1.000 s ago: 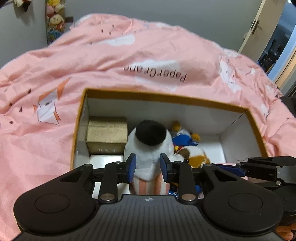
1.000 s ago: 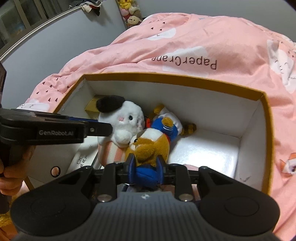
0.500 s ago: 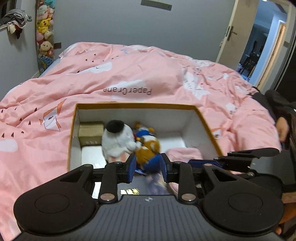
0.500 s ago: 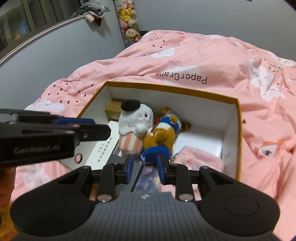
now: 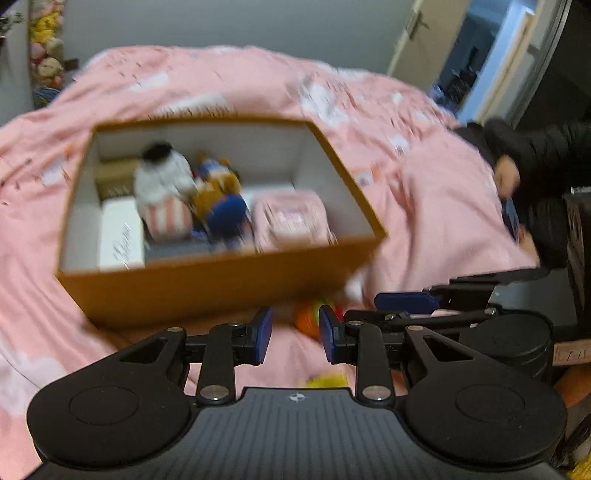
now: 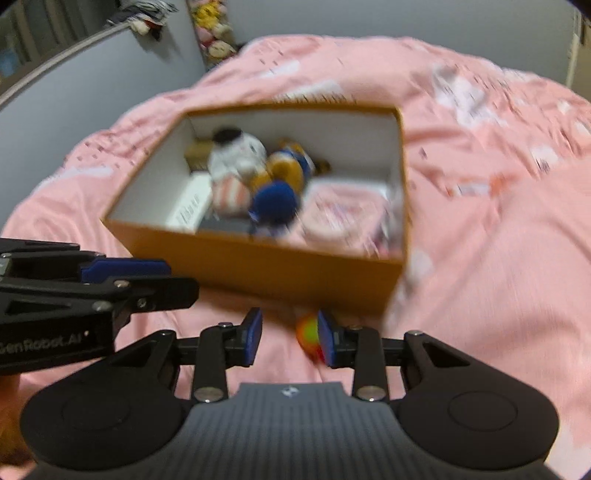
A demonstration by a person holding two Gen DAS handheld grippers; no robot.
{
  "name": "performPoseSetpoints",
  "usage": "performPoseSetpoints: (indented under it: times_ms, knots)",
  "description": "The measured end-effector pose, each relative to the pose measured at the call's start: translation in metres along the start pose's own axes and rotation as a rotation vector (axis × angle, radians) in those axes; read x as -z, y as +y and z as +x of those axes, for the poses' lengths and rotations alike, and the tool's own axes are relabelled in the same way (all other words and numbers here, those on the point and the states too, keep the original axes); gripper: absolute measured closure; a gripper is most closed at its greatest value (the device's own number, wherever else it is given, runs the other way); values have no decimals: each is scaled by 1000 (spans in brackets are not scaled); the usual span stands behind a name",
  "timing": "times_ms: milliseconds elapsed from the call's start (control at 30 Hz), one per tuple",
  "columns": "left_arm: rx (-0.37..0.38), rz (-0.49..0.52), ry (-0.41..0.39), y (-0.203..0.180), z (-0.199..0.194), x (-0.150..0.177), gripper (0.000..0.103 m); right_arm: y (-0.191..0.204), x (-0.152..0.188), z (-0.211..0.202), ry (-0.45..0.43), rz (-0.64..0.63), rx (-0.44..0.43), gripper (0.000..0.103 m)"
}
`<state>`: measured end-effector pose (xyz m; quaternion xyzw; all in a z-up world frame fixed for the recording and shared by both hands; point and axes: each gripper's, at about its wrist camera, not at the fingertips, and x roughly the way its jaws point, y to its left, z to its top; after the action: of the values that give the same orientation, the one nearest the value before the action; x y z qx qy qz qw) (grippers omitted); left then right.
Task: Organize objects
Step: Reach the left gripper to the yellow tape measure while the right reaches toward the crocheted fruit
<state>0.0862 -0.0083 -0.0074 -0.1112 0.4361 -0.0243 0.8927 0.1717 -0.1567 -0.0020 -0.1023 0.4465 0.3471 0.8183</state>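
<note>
Blurred box (image 5: 207, 284) hides its toys' details; both tools (image 5: 295, 334) (image 6: 290, 338) spread, empty.

A home bedroom: a bed (image 5: 207, 85) under a pink printed duvet, plush toys (image 5: 42, 55) hanging on the wall beside the bed, a door (image 5: 413, 33) beyond it.

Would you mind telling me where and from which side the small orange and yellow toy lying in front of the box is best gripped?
Probably across the rounded middle of the toy, coming from above. It lies low on the soft pink duvet close to the box wall, so a sideways approach looks cramped. The open right gripper sits nearest. Blur hides its exact shape.
</note>
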Motion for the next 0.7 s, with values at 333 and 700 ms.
performPoseSetpoints:
  times_ms: [333, 700]
  knots:
    - [79, -24, 152, -3, 45, 41, 61, -36, 60, 18, 90, 89, -10, 69]
    - [57, 35, 257, -27, 74, 53, 43, -50, 68, 40, 187, 139, -59, 85]
